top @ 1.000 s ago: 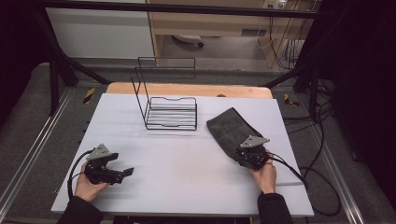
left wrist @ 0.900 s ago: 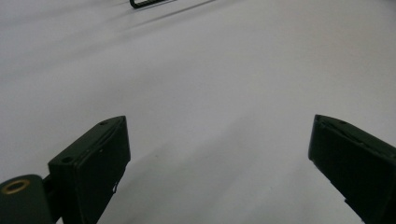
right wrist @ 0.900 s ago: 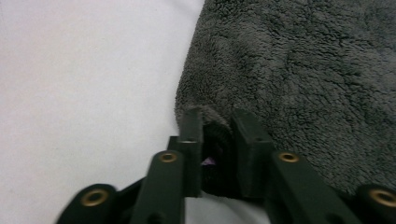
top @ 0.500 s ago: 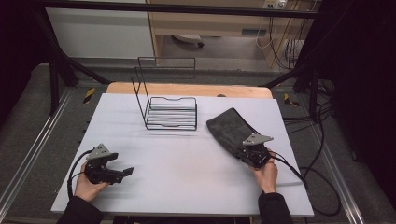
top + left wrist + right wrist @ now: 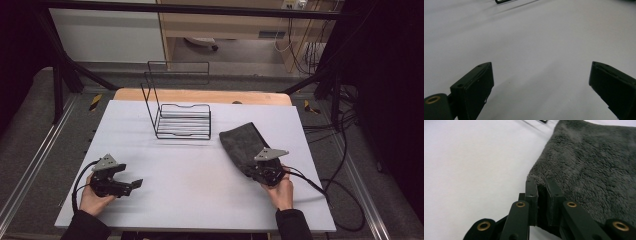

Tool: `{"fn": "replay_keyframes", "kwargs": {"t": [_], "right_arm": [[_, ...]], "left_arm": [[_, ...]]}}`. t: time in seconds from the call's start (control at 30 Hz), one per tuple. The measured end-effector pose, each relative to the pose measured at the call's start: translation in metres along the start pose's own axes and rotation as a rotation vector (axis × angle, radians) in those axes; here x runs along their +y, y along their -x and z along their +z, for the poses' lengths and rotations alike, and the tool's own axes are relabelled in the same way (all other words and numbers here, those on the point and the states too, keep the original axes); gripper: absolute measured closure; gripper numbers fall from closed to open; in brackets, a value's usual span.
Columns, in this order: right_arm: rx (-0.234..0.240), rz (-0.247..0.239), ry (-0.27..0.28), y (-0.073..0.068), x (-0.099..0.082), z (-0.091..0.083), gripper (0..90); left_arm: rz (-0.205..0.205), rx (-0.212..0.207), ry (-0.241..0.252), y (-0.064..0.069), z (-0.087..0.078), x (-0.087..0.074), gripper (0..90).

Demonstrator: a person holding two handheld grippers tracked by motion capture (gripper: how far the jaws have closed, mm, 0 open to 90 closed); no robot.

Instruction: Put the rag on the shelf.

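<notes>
Smooth white table (image 5: 190, 175), right fingers (image 5: 541, 192) clamped on fuzzy grey cloth (image 5: 596, 170), left fingers (image 5: 541, 87) apart.

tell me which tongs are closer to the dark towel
Right. The right tongs are shut on the near corner of the dark towel. The left tongs sit open over bare table at the near left, well apart from it.
</notes>
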State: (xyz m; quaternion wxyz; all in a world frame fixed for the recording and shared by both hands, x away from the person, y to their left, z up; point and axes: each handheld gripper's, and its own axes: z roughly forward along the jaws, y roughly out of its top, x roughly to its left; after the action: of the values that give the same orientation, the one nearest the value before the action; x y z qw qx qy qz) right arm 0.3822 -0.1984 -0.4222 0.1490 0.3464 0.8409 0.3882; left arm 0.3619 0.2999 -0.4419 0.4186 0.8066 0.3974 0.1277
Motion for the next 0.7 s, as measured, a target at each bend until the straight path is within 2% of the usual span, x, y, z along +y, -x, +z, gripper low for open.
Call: {"fn": "replay_keyframes", "kwargs": {"t": [0.1, 0.4, 0.6, 0.7], "right_arm": [[0.031, 0.008, -0.003, -0.009, 0.000, 0.001, 82.4], [0.106, -0.012, -0.017, -0.038, 0.010, 0.012, 82.4], [0.166, 0.010, -0.008, -0.052, 0.013, 0.020, 82.5], [0.186, 0.001, -0.013, -0.060, 0.016, 0.024, 82.5]], "left_arm": [[-0.002, 0.001, -0.002, 0.000, 0.000, 0.000, 5.8], [-0.005, 0.004, -0.004, 0.000, 0.000, 0.000, 5.8], [-0.004, 0.005, -0.005, 0.000, 0.000, 0.000, 5.8], [-0.005, 0.006, -0.006, 0.000, 0.000, 0.000, 5.8]]}}
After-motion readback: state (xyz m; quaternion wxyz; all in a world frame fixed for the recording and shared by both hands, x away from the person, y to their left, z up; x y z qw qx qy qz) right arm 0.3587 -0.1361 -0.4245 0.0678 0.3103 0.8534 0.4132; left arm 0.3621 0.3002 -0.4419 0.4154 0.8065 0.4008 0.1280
